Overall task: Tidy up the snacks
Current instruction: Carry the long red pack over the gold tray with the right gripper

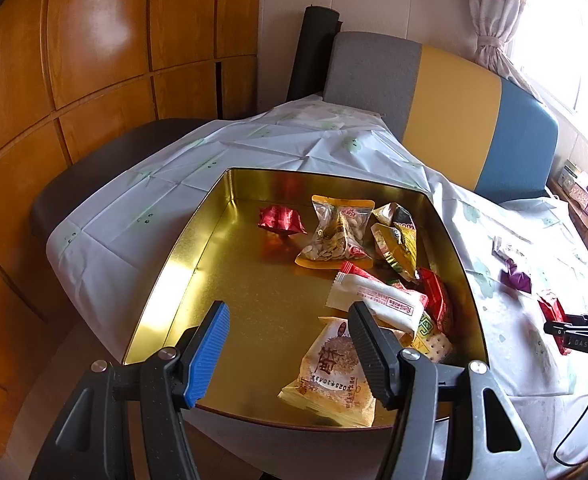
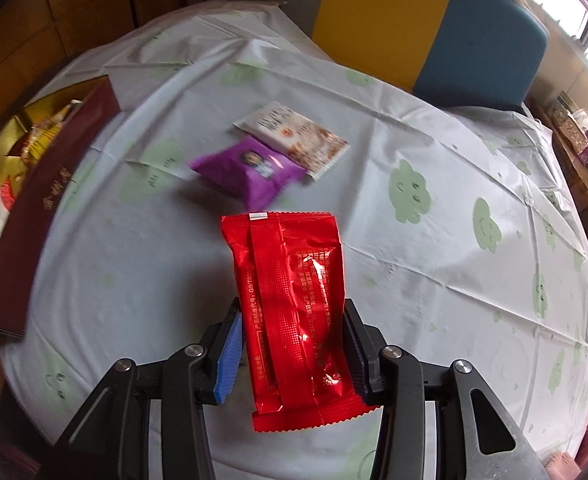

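A gold tin box [image 1: 197, 248] sits on the table and holds several snack packets, among them a red one [image 1: 279, 220], a nut bag [image 1: 336, 236] and a white bar [image 1: 378, 300]. My left gripper [image 1: 289, 328] is open and empty above the tin's near side, over an orange packet [image 1: 330, 376]. My right gripper [image 2: 294, 328] is shut on a red snack packet [image 2: 294, 304], held above the tablecloth. It also shows in the left wrist view [image 1: 552, 312]. A purple packet [image 2: 249, 170] and a white packet [image 2: 294, 132] lie on the cloth beyond it.
The tin's dark red outer wall [image 2: 49, 200] stands left of the right gripper. A white cloth with green flowers [image 2: 414, 200] covers the table. A grey, yellow and blue chair back [image 1: 446, 108] stands behind. Wooden cabinets [image 1: 93, 60] are on the left.
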A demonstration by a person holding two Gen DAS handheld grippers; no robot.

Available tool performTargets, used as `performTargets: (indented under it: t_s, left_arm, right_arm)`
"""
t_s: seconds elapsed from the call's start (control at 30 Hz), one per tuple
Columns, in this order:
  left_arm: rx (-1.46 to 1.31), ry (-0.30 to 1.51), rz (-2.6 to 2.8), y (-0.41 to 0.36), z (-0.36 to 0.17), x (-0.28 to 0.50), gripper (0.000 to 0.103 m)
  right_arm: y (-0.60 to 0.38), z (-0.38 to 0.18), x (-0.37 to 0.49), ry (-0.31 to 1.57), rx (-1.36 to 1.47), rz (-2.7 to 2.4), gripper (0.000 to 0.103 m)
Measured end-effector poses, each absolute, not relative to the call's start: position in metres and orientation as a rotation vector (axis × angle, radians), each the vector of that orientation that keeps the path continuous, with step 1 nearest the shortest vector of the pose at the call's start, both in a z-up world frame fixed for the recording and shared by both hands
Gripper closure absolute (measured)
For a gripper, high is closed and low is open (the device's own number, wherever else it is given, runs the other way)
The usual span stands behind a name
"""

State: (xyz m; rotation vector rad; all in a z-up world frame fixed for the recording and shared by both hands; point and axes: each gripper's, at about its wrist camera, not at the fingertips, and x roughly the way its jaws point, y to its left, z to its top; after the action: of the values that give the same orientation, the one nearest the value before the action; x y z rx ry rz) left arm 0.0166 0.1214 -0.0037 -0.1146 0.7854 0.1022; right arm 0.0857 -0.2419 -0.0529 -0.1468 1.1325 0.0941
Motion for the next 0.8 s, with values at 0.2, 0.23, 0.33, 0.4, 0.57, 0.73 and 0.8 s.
performTargets:
  t_s: [0.2, 0.23, 0.33, 0.4, 0.57, 0.73, 0.8]
  left_arm:
    - [-0.115, 0.785, 0.108, 0.123, -0.005, 0.016, 0.041]
    - [-0.117, 0.785, 0.108, 0.124, -0.005, 0.016, 0.041]
    - [-0.121, 0.787, 0.111, 0.126, -0.006, 0.016, 0.041]
    - [-0.125, 0.787, 0.112, 0.127, -0.006, 0.016, 0.041]
    - [-0.127, 0.787, 0.113, 0.129, -0.007, 0.016, 0.041]
    - [-0.133, 0.786, 0.117, 0.131, -0.008, 0.015, 0.041]
    - [-0.137, 0.787, 0.118, 0.131, -0.008, 0.016, 0.041]
  right_arm:
    - [-0.204, -0.036, 0.085, 1.087, -0.159, 0.172, 0.057]
    - [-0.198, -0.033, 0.084, 1.081, -0.159, 0.186, 0.057]
    - [-0.178, -0.024, 0.083, 1.063, -0.161, 0.231, 0.057]
    - [-0.165, -0.020, 0.082, 1.054, -0.160, 0.259, 0.057]
    - [-0.129, -0.006, 0.081, 1.022, -0.176, 0.343, 0.057]
    - [-0.090, 0.005, 0.082, 0.994, -0.208, 0.426, 0.057]
    - [-0.076, 0.009, 0.083, 0.985, -0.216, 0.454, 0.057]
